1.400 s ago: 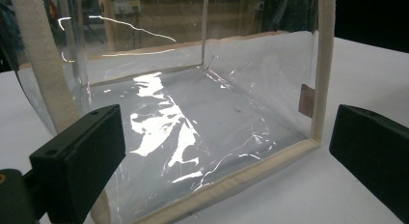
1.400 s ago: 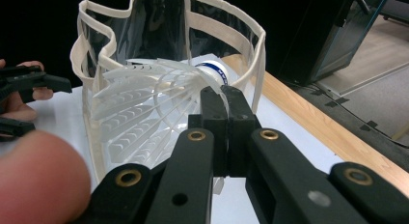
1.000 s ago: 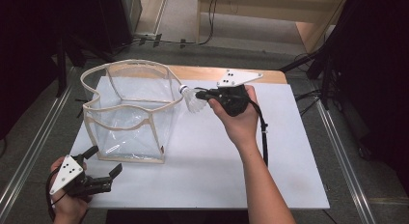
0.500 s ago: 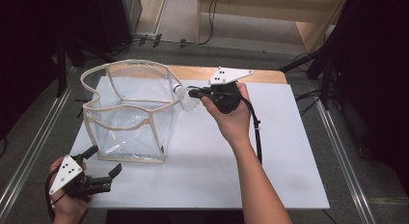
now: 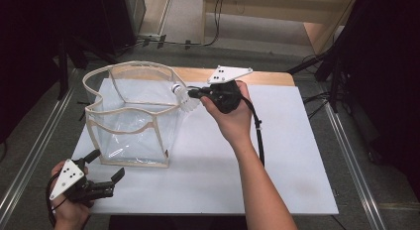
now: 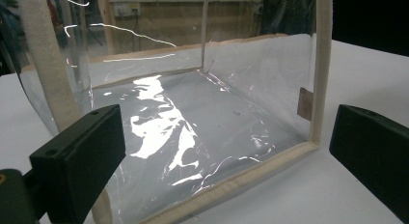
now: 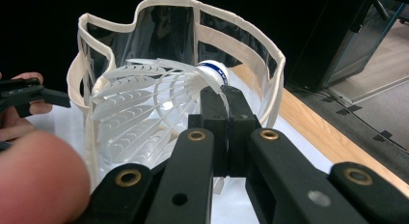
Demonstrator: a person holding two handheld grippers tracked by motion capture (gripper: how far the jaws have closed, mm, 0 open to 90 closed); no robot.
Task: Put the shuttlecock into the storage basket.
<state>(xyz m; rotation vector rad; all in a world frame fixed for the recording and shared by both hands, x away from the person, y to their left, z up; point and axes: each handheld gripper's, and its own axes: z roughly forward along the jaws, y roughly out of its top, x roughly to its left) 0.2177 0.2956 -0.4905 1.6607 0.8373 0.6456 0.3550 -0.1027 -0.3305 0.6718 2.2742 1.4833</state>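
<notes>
The right forearm reaches diagonally from the bottom centre of the high view toward the far middle of the white counter (image 5: 277, 155). The right hand (image 5: 232, 116) wraps the body of the right gripper (image 5: 194, 93), held raised above the surface with its jaws pointing left toward the transparent bag (image 5: 131, 118). The jaws are closed on a white shuttlecock (image 5: 184, 98) at the bag's right upper rim; whether shuttlecock and rim touch cannot be determined. The grey three-cornered plate (image 5: 229, 74) sits on top of this gripper, and its cable (image 5: 257, 131) trails back along the wrist.

The left hand (image 5: 67, 210) rests at the near left corner of the counter, holding the left gripper (image 5: 104, 173) low. Its jaws are spread wide and hold nothing, aimed toward the near side of the bag, close to its base but apart from it.

The bag stands upright and open on the left half of the counter, with cream fabric trim (image 5: 124, 163) along its edges.

The right gripper view adds grip detail: the jaws pinch the feather skirt (image 7: 144, 108) just behind the cork, and a blue band (image 7: 214, 72) circles the cork. The bag's scalloped rim (image 7: 193, 4) stands directly behind.

The left gripper view adds the bag's interior (image 6: 193, 132): a creased clear floor with glare, and a small brown tag (image 6: 305, 103) on the right edge seam.
</notes>
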